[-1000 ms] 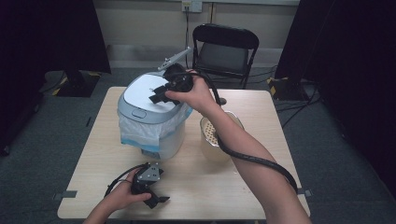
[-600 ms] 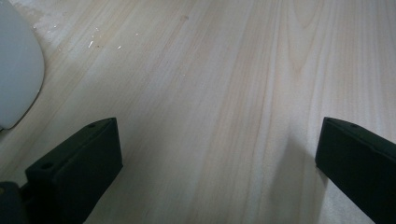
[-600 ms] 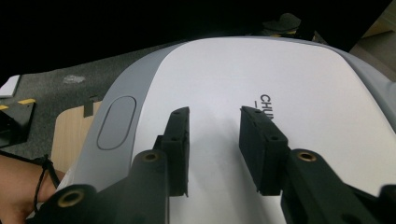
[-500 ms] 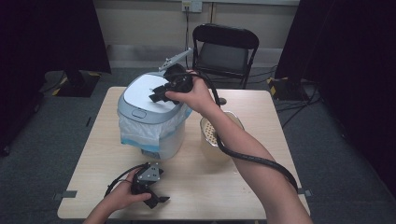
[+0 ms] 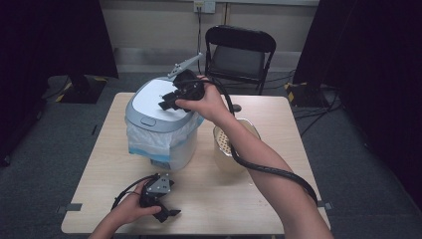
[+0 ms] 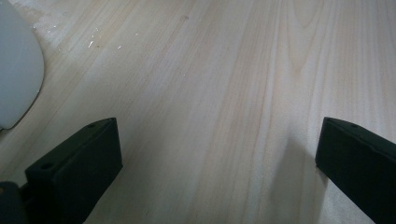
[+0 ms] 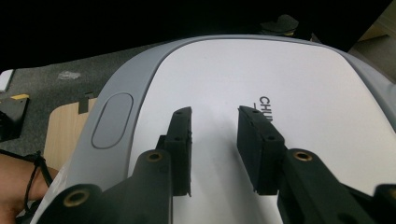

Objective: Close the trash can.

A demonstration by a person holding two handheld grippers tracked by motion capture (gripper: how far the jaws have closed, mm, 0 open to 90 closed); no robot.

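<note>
A white bin with a grey-rimmed lid [image 5: 149, 102] and a plastic liner hanging out stands at the back left of the wooden table [image 5: 268, 114]. My right gripper [image 5: 168, 102] hovers just over the lid, pointing toward its front. In the right gripper view its jaws [image 7: 212, 114] stand a narrow gap apart above the lid [image 7: 303, 88], with nothing between them. An oval push button [image 7: 112, 119] lies left of the jaws. My left gripper [image 5: 166, 213] rests near the table's front edge. Its jaws [image 6: 219, 135] are wide open over bare wood.
A beige perforated container [image 5: 231, 144] stands right of the bin, under my right forearm. A black folding chair [image 5: 239, 55] is behind the table. The bin's white base [image 6: 14, 70] is at the far left of the left gripper view.
</note>
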